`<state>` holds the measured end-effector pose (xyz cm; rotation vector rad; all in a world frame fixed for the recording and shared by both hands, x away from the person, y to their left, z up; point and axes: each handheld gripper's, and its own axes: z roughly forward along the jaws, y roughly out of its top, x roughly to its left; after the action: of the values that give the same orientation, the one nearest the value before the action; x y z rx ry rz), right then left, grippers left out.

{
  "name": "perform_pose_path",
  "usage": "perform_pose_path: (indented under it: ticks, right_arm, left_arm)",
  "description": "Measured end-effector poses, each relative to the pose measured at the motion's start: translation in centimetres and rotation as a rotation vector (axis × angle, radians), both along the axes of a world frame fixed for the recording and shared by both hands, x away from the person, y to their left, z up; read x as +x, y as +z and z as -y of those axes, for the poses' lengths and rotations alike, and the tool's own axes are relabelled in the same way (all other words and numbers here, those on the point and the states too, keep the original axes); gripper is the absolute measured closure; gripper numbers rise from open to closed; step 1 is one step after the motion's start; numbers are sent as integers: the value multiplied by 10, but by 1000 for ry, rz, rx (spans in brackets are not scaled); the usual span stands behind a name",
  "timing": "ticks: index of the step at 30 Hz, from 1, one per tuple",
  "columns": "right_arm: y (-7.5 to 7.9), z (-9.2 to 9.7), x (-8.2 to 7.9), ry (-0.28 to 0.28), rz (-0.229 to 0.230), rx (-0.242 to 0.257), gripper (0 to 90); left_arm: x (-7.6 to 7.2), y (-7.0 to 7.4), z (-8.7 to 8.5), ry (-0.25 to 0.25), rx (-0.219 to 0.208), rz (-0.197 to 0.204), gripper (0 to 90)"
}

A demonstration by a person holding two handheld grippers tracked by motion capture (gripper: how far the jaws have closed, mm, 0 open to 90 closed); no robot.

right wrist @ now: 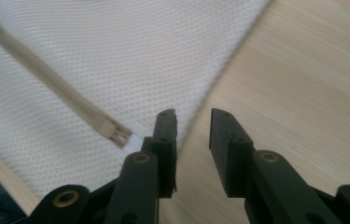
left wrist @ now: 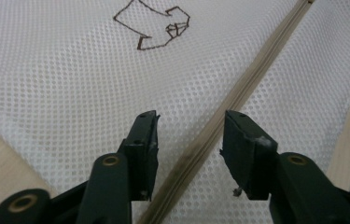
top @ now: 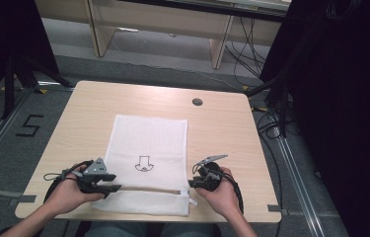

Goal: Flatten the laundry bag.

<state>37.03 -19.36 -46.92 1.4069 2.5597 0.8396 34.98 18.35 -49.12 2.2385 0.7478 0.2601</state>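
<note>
High view: left gripper [top: 115, 188] and right gripper [top: 191, 183] sit at the near end of a white mesh bag [top: 145, 143] lying flat on the table [top: 222, 128], one at each side edge, pointing inward. Left jaws part open, straddling the zipper [left wrist: 238, 93] without pinching it. Right jaws part open, holding nothing, over the bag's edge and bare wood; zipper pull [right wrist: 116, 135] just beside its one jaw. Arrow mark [top: 143, 163] lies between the grippers, slightly further away.

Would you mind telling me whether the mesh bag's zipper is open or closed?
Closed: the zipper runs as one unbroken strip across the mesh bag, and its slider sits at the end by the bag's edge.
</note>
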Motion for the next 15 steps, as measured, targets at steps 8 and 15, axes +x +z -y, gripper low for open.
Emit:
perform_pose_path:
  ticks: [8,15]
  right_arm:
    - [3,13,-3,-40,63,14,661]
    - [4,9,-5,6,58,-8,688]
  left_arm:
    - [2,-2,1,15,-32,-8,448]
    - [3,-4,2,34,-39,-19,420]
